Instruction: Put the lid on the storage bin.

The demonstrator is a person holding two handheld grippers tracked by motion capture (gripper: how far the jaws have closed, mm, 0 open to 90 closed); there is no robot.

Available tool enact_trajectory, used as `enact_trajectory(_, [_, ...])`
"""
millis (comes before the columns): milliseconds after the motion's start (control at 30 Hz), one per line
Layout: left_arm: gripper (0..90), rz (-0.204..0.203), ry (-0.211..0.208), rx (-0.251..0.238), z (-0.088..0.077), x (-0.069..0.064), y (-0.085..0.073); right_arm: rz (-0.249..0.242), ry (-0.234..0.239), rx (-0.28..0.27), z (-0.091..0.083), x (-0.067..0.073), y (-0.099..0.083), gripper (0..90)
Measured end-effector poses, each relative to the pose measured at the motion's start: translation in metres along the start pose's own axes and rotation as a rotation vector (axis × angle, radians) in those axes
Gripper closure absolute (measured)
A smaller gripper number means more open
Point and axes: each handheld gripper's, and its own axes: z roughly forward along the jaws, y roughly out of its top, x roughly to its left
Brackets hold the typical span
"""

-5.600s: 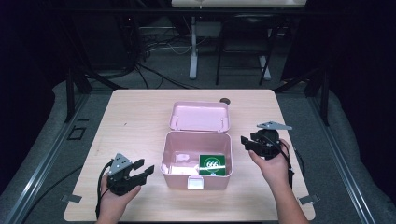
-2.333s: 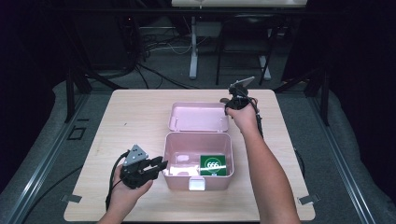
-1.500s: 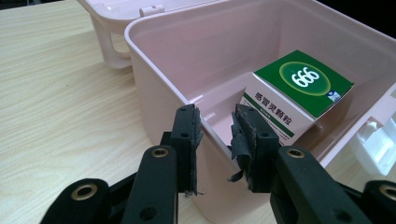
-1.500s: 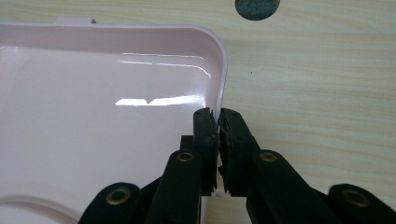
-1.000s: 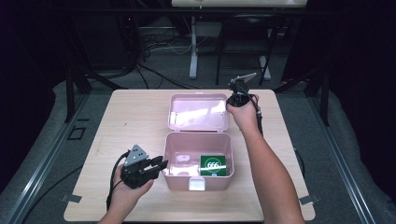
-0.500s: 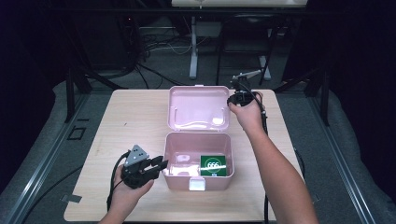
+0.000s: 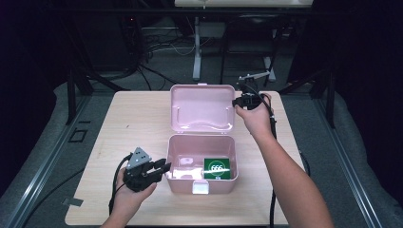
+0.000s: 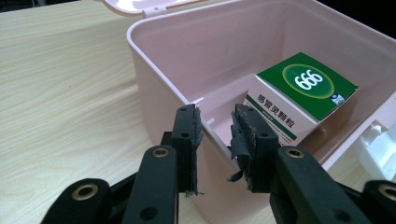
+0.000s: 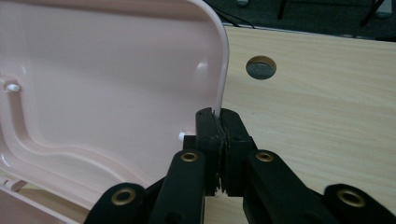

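We held the pink box (image 7: 202, 164) wall, apparently pinched, in our left gripper (image 7: 159, 168); our right gripper (image 7: 236, 101) pinched its raised lid (image 7: 202, 108).

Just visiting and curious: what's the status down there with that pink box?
Right gripper shut on lid edge, lid raised. Left gripper clamps box wall. Green carton inside. Nothing in the way.

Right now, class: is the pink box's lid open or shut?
Open: the lid stands raised behind the box, its edge pinched by the right tongs.
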Motion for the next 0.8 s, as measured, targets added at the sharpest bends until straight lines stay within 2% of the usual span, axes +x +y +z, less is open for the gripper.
enact_trajectory(367, [70.7,-0.001,0.003,0.000,0.000,0.000,0.000,-0.032,0.016,-0.058,-0.020,0.005,-0.010,88.1])
enact_trajectory(467, [70.7,-0.001,0.006,-0.003,0.000,-0.001,0.000,-0.056,0.020,-0.074,-0.026,0.006,-0.013,88.0])
enact_trajectory(667, [70.7,-0.001,0.009,-0.005,0.000,-0.001,0.000,-0.067,0.052,-0.114,-0.036,0.004,-0.022,88.1])
enact_trajectory(800, [70.7,-0.003,0.005,-0.001,0.000,-0.001,0.000,-0.090,0.049,-0.132,-0.043,0.007,-0.027,88.1])
